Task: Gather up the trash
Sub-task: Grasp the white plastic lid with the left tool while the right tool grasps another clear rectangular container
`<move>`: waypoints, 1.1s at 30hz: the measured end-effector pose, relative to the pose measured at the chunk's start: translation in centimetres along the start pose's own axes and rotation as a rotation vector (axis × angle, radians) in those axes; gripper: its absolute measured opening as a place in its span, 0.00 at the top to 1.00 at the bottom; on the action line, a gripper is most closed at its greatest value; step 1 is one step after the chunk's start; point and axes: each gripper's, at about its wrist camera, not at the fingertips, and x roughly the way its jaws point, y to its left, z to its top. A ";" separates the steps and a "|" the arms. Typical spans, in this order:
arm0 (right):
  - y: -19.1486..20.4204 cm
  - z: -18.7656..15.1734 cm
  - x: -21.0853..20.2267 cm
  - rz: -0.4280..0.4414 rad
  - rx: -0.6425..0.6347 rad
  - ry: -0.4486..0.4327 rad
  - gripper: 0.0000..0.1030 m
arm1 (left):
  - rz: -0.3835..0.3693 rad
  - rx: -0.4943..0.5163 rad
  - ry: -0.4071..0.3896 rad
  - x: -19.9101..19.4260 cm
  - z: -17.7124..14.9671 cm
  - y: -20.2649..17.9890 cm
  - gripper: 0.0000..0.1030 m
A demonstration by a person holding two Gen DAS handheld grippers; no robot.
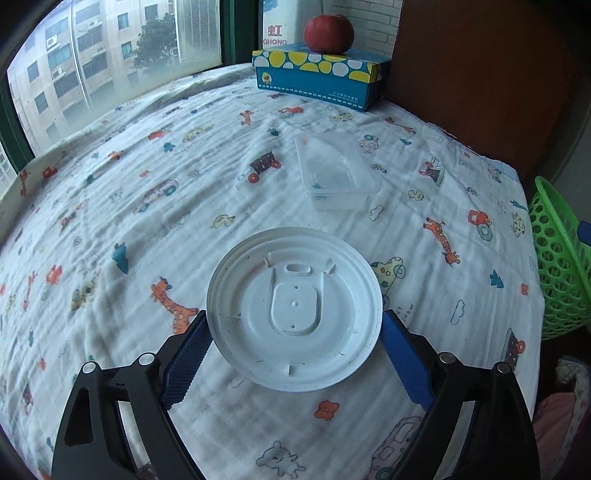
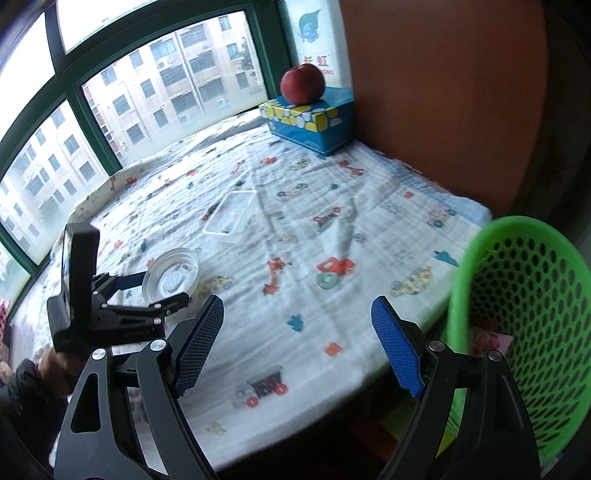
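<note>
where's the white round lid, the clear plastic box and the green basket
white round lid point(image 1: 293, 314), left wrist view, centre of its face
clear plastic box point(image 1: 334, 168), left wrist view, middle of its top
green basket point(image 2: 524, 295), right wrist view, perforated inner wall

apple point(image 1: 328, 33) on tissue box point(image 1: 317, 75) | printed cloth point(image 1: 147, 206) | window point(image 2: 147, 96)

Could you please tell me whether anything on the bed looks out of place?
A red apple sits balanced on the blue tissue box by the window. A round white plastic lid and a clear plastic container lie loose on the patterned sheet.
</note>
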 end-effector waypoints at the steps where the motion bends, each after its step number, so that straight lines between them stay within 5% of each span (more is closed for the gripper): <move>1: 0.2 0.3 0.4 0.012 0.004 0.006 0.21 | 0.000 -0.004 -0.004 -0.4 0.0 0.2 0.16; 15: 6.6 5.4 9.3 0.085 -0.012 0.089 0.23 | 0.036 -0.135 -0.106 -7.3 -0.8 6.1 0.16; 30: 9.9 8.4 19.6 -0.019 0.024 0.198 0.26 | 0.015 -0.217 -0.133 -8.8 -2.3 9.2 0.16; 33: 10.0 8.2 20.8 -0.043 0.022 0.228 0.40 | 0.010 -0.221 -0.129 -8.6 -2.4 9.3 0.16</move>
